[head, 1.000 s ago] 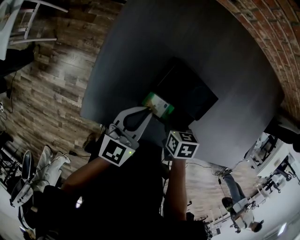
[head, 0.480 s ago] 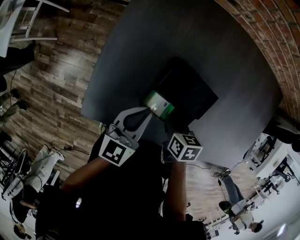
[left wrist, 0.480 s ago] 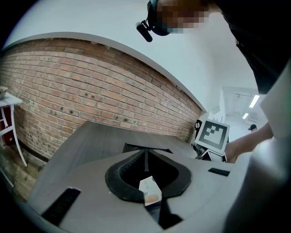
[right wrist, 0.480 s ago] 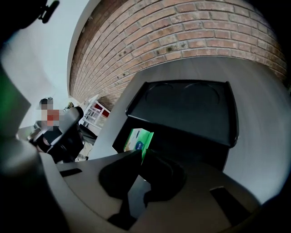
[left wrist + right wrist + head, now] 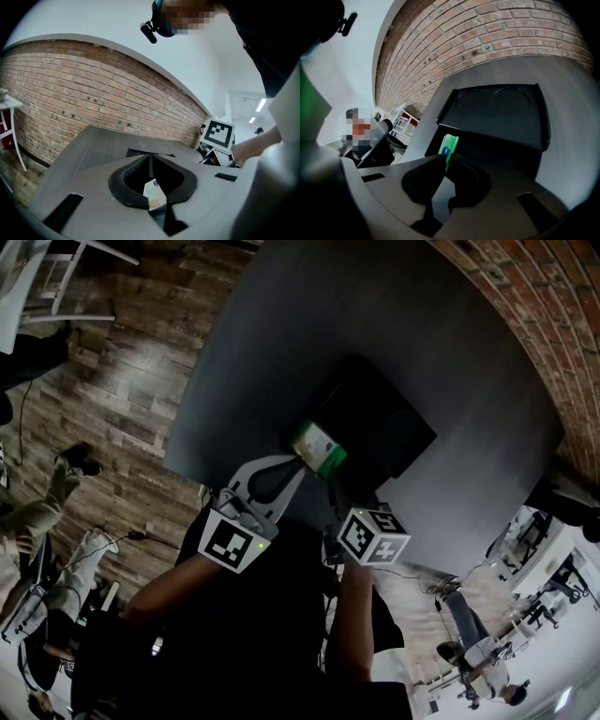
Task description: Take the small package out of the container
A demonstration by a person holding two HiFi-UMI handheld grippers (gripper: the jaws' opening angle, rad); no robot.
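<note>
Small green package: held over the near-left edge of the black tray, not in either of its two round recesses. Right gripper: jaws clamped on the package's narrow edge. Left gripper: jaws closed too, package wedged between them.

Judgement: extraction is nearly done. I'd hold both pinches firm, lift straight up, then carry the package nearward over the grey table. I'd move the grippers as one, because pulling them apart could twist or tear it.
</note>
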